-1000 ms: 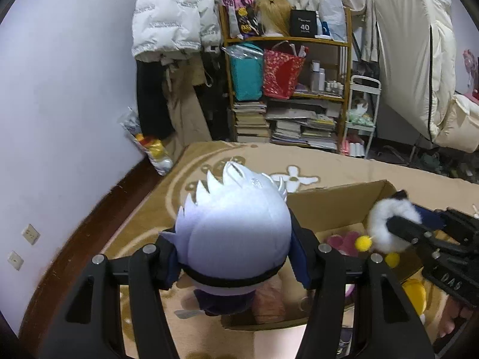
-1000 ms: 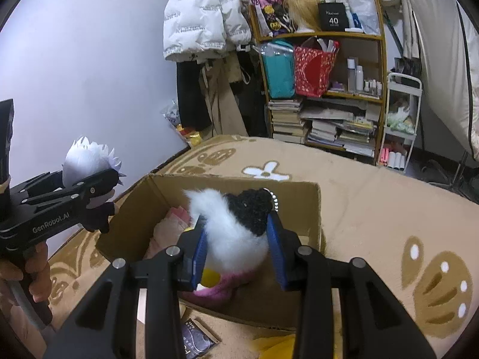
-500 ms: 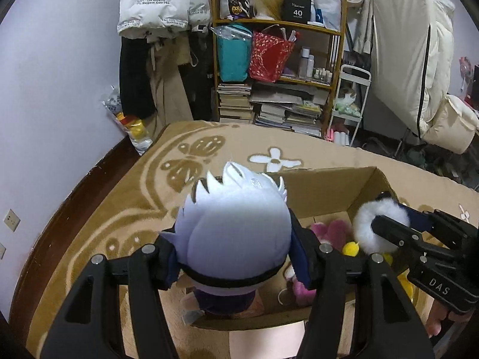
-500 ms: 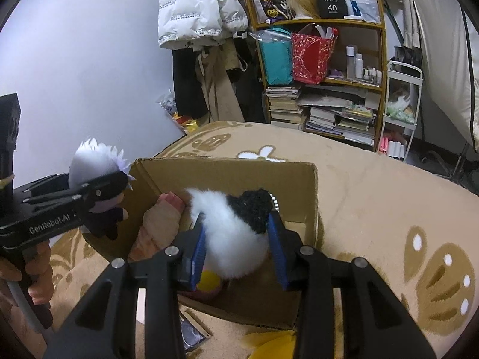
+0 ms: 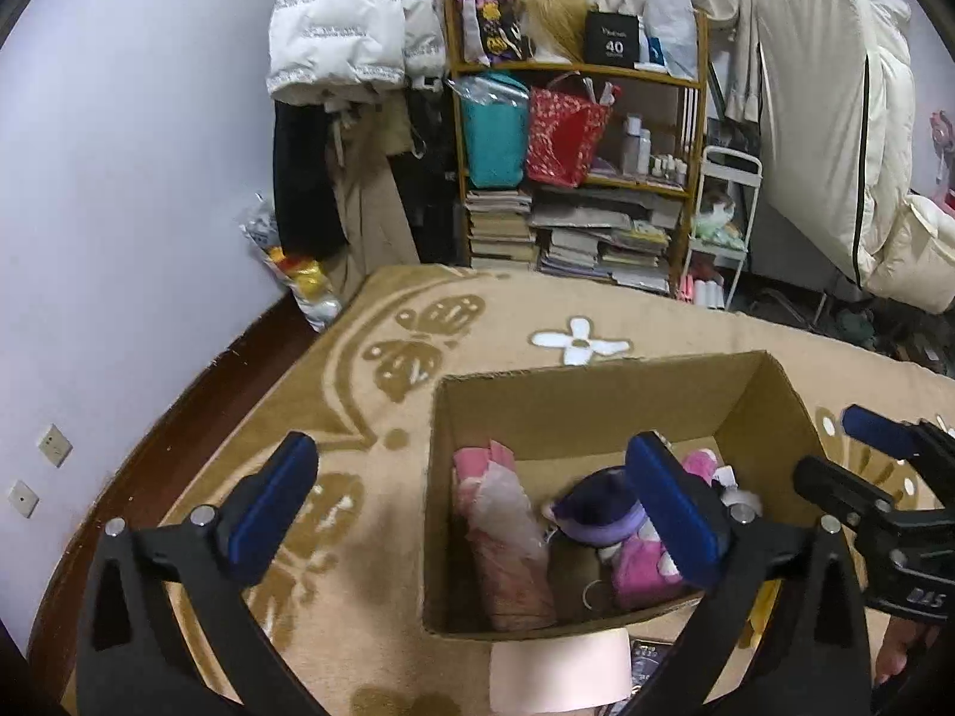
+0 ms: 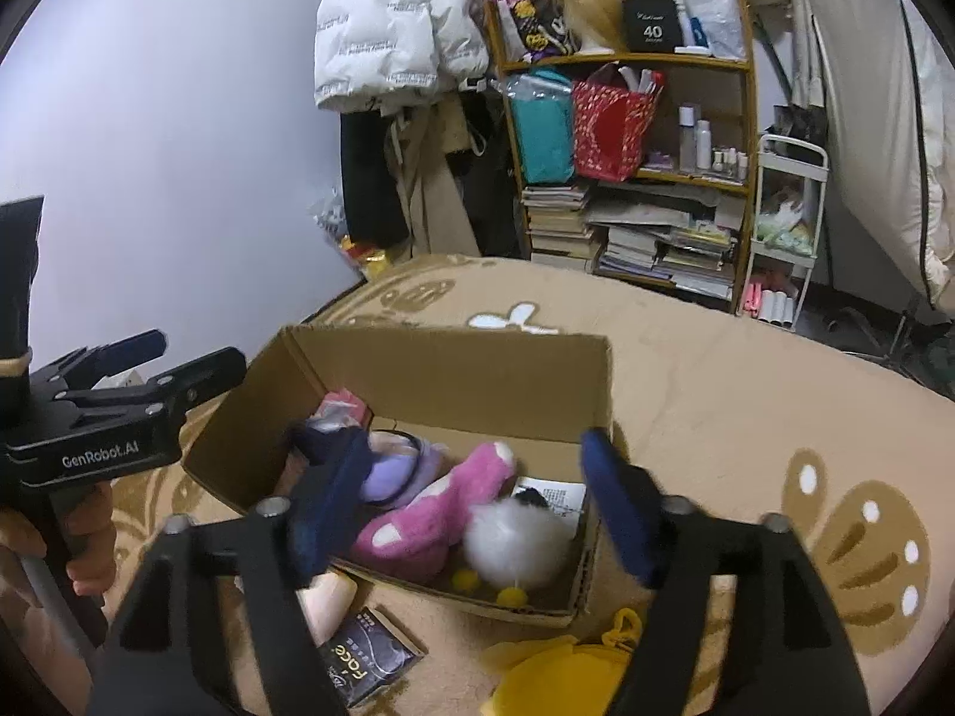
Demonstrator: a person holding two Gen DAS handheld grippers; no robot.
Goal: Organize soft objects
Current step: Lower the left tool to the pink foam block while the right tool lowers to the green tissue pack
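Observation:
An open cardboard box (image 5: 573, 394) (image 6: 453, 370) sits on the tan rug. Inside lie a purple-haired plush doll (image 5: 597, 516) (image 6: 388, 468), a pink plush (image 6: 436, 516) (image 5: 641, 564), a pale pink soft toy (image 5: 507, 537) and a white fluffy penguin plush with yellow feet (image 6: 516, 546). My left gripper (image 5: 477, 507) is open and empty above the box's near left side; it also shows at the left of the right wrist view (image 6: 173, 358). My right gripper (image 6: 477, 507) is open and empty above the box's near edge; it also shows at the right of the left wrist view (image 5: 859, 453).
A yellow plush (image 6: 561, 674), a dark "face" packet (image 6: 364, 662) and a pale pink object (image 5: 561, 671) lie on the rug in front of the box. A cluttered shelf (image 5: 573, 167), hanging coats (image 5: 352, 30) and a white cart (image 6: 782, 227) stand at the back wall.
Both grippers opened and let go. The white-haired doll dropped from the left gripper into the box, and the white fluffy penguin dropped from the right gripper into the box's near right corner.

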